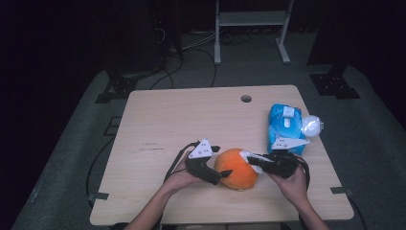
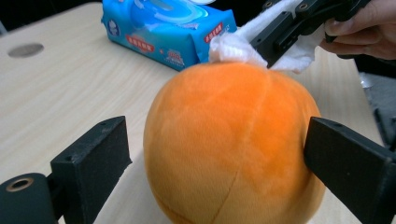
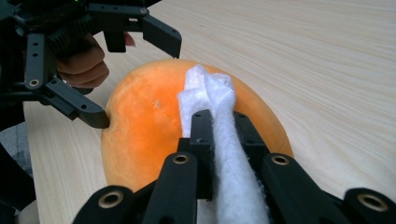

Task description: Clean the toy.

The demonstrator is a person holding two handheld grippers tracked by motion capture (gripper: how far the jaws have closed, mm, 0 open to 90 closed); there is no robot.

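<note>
An orange plush ball (image 1: 235, 168) lies near the front of the wooden table (image 1: 167, 120). My left gripper (image 1: 221, 162) is open, its jaws on either side of the ball (image 2: 229, 144). In the left gripper view a gap shows at the left jaw, while the right jaw sits against the plush. My right gripper (image 1: 250, 158) is shut on a white wipe (image 3: 205, 93), whose bunched end rests on top of the ball (image 3: 140, 126). The wipe (image 2: 233, 49) and the right gripper (image 2: 275, 39) reach the ball from behind in the left gripper view.
A blue pack of wet wipes (image 1: 285, 125) lies at the right side of the table, with a white crumpled object (image 1: 311, 125) beside it. A round cable hole (image 1: 246, 98) is near the far edge. The floor beyond is dark, with stands and cables.
</note>
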